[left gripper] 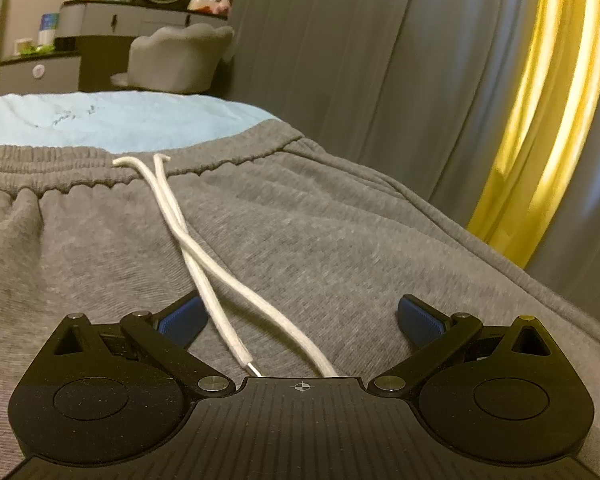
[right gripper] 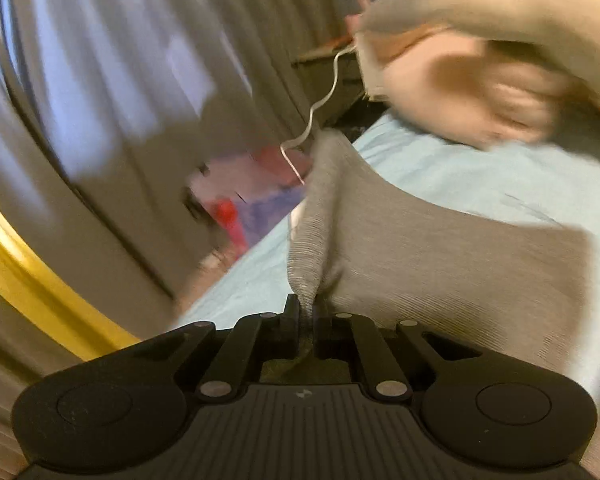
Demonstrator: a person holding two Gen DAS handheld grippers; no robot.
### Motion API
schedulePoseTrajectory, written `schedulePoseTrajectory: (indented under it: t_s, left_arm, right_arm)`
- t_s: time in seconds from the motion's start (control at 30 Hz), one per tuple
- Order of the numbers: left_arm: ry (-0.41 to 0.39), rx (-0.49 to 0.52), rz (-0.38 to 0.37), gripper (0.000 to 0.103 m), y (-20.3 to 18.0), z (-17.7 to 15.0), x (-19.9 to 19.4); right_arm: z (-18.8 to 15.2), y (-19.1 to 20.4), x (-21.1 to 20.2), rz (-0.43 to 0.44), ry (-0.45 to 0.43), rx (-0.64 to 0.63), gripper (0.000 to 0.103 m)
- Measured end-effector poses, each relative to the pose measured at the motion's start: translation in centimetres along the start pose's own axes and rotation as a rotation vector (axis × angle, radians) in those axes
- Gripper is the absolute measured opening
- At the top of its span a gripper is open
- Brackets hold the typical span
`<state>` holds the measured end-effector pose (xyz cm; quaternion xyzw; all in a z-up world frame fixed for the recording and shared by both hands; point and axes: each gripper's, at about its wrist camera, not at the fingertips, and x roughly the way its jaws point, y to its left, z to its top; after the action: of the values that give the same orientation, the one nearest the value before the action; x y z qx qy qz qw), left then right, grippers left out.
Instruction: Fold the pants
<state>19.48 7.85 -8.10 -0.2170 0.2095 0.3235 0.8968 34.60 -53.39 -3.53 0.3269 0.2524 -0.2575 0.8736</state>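
- Grey pants [left gripper: 292, 232] spread flat on a bed with a pale blue sheet [left gripper: 112, 120], elastic waistband [left gripper: 52, 168] at the far end in the left wrist view.
- White drawstring [left gripper: 188, 236] trailing down the front panel, two cords crossing and running between the fingers of the left hand-held gripper [left gripper: 300, 320].
- Left hand-held gripper spread wide, blue pads [left gripper: 420, 320] well apart, low over the cloth and gripping nothing.
- Right hand-held gripper [right gripper: 306, 316] pinched together on a ribbed cuff [right gripper: 312, 240] — the leg end drawn up off the sheet in a ridge. Right view blurred; background detail not readable.
- Fabric likely a thick, soft fleece knit: limp, fairly light, not slippery, no risk of damage — bound to sag and drape from whatever point is lifted.
- Best holds, by judgement: the doubled cuff and the gathered waistband, where the layers bunch thick enough to pinch firmly.
- Loose cords likely to snag or trail out of a fold; worth avoiding when closing the left pads.
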Motion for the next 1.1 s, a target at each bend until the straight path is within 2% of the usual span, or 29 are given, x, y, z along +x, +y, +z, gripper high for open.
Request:
schedulePoseTrajectory:
  t_s: [0.1,0.17,0.23,0.27,0.37,0.43,0.47,0.5,0.53,0.63,0.7,0.73,0.8,0.83,0.93,1.0,1.1]
  left_arm:
    - [-0.008,-0.03,-0.024,0.103,0.6,0.0,-0.2]
    - [-0.013,-0.045,-0.036,0.103,0.8,0.0,-0.3]
    - [-0.017,-0.056,-0.046,0.103,0.9,-0.1,-0.4]
    - [-0.018,-0.061,-0.05,0.103,1.0,-0.1,-0.5]
    - [-0.021,-0.07,-0.056,0.103,1.0,-0.2,-0.6]
    - [-0.022,-0.071,-0.057,0.103,0.9,-0.2,-0.7]
    - [-0.024,-0.071,-0.056,0.103,0.9,-0.2,-0.7]
    - [-0.024,-0.07,-0.055,0.103,0.9,-0.2,-0.7]
    - [-0.024,-0.068,-0.053,0.103,0.9,-0.2,-0.7]
    - [-0.025,-0.073,-0.058,0.103,0.9,-0.2,-0.7]
    - [-0.023,-0.087,-0.064,0.103,0.8,-0.1,-0.8]
    - [-0.023,-0.091,-0.066,0.103,0.9,0.1,-0.9]
    - [-0.031,-0.056,-0.103,0.103,0.3,1.0,-1.4]
    - [-0.044,-0.026,-0.135,0.103,-0.2,1.6,-1.8]
    - [-0.091,0.064,-0.245,0.103,-1.4,3.5,-2.9]
    - [-0.016,0.023,-0.341,0.103,-1.5,5.0,-1.8]
    - [0.253,-0.233,-0.528,0.103,-0.7,6.9,2.9]
  right_arm:
    - [-2.5,-5.6,-6.8,0.034,-0.067,0.062,0.005]
    - [-4.8,-9.4,-9.3,0.031,-0.056,0.134,0.006]
    - [-6.5,-12.8,-9.7,0.055,-0.008,0.217,0.009]
    - [-7.1,-14.3,-9.6,0.066,0.015,0.263,0.015]
    - [-7.4,-16.8,-9.9,0.111,-0.002,0.354,0.019]
    - [-7.1,-17.3,-9.9,0.146,-0.005,0.405,0.036]
    - [-7.1,-17.4,-9.7,0.16,0.009,0.418,0.048]
    - [-7.0,-17.6,-9.5,0.164,0.019,0.432,0.053]
    - [-7.2,-17.7,-9.3,0.173,0.024,0.445,0.053]
    - [-7.7,-18.7,-8.6,0.204,0.008,0.496,0.047]
    - [-7.6,-18.9,-8.2,0.229,-0.002,0.491,0.014]
    - [-7.5,-18.9,-7.9,0.234,0.002,0.483,0.009]
    - [-7.9,-19.2,-7.6,0.234,0.005,0.474,0.008]
    - [-8.2,-19.6,-7.1,0.237,0.009,0.47,0.005]
    - [-9.4,-20.9,-6.0,0.298,-0.018,0.486,0.003]
    - [-9.7,-20.7,-6.0,0.298,-0.04,0.466,0.003]
    - [-10.2,-19.8,-6.1,0.281,-0.082,0.397,0.003]
